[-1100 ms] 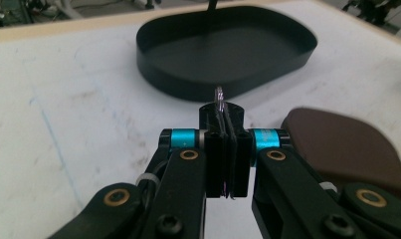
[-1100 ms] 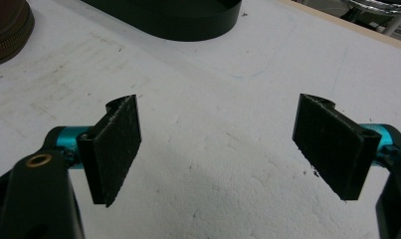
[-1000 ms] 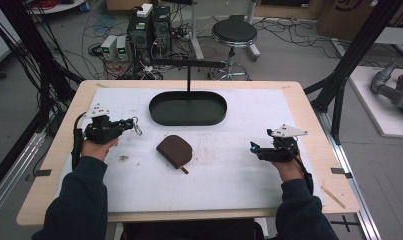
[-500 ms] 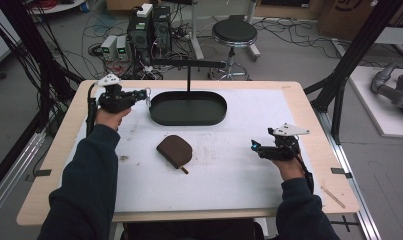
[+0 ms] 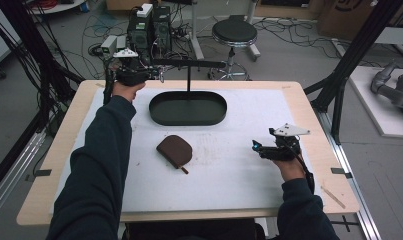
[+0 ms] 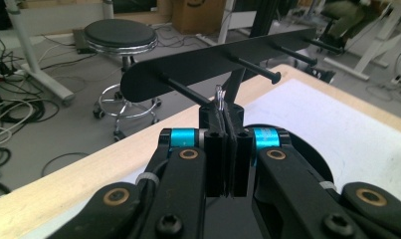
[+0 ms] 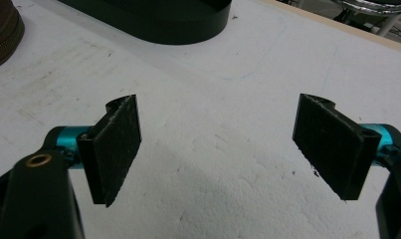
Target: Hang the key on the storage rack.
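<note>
Table (image 5: pixel 309 120) with a white mat comes first for us, as it carries everything we use. On its far middle we see the black oval tray (image 5: pixel 188 108), which is the base of a stand; a thin post rises from it to a black crossbar (image 6: pixel 213 59) with several pegs. Nearer to us, about in the middle of the mat, lies a brown zipped pouch (image 5: pixel 174 151), flat and well apart from both hands. Our left gripper (image 5: pixel 156 75) is up at the far left corner of the table, just beside the left end of the crossbar. In the left gripper view its jaws are pressed together on a small ring of clear or silvery wire (image 6: pixel 220 94), which stands out above the tips, close in front of the first peg (image 6: pixel 180 88); we cannot tell if it touches the peg. Our right gripper (image 5: pixel 255 146) rests low at the right side of the mat, its jaws standing wide apart over bare mat.
</note>
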